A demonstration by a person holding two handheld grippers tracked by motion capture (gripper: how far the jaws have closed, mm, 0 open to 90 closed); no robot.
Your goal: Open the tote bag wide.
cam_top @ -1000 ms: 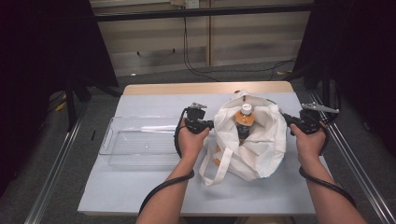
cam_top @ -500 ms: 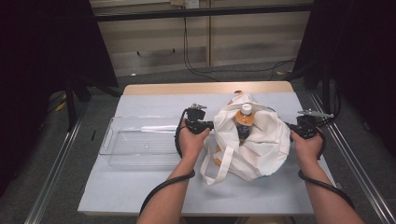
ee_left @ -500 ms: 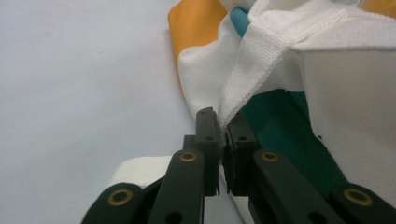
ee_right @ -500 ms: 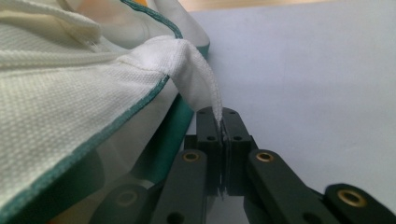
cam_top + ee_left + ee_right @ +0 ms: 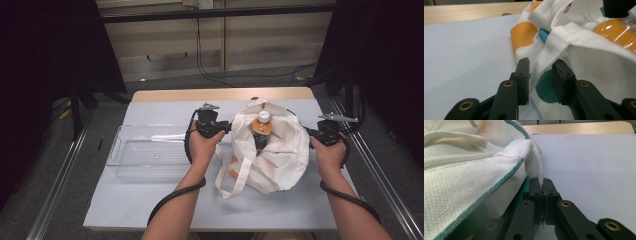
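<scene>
Since the earlier high views, little has shifted on the worktop [image 5: 150,210]; the bag has spread slightly wider to the right, and the jaws of the left claw [image 5: 540,75] have just been opening, with a fold of cloth between them but the pads no longer pressing it.

Far left, clear tray [image 5: 150,152] sits unused, just beside the left hand [image 5: 202,145]; left hand lies low on the worktop, forearm running up from the bottom edge, claw pointing rightward into the bag's left rim.

Centre: white tote bag [image 5: 272,155] with orange and teal spots lies slumped, mouth facing up and away from the person; orange drink bottle [image 5: 261,127] stands upright in the mouth, white cap up, its long axis roughly vertical, between the two claws and nearer the left one.

Right: right claw [image 5: 541,186] is fully closed on the bag's hem, a thin edge of white cloth pinched between the pads; right hand [image 5: 327,150] is held out at the bag's right side, drawing the rim outward.

Judgement: the bottle lies to the right of the freed left claw, so that hand is better placed to take it while the right keeps the mouth open.
</scene>
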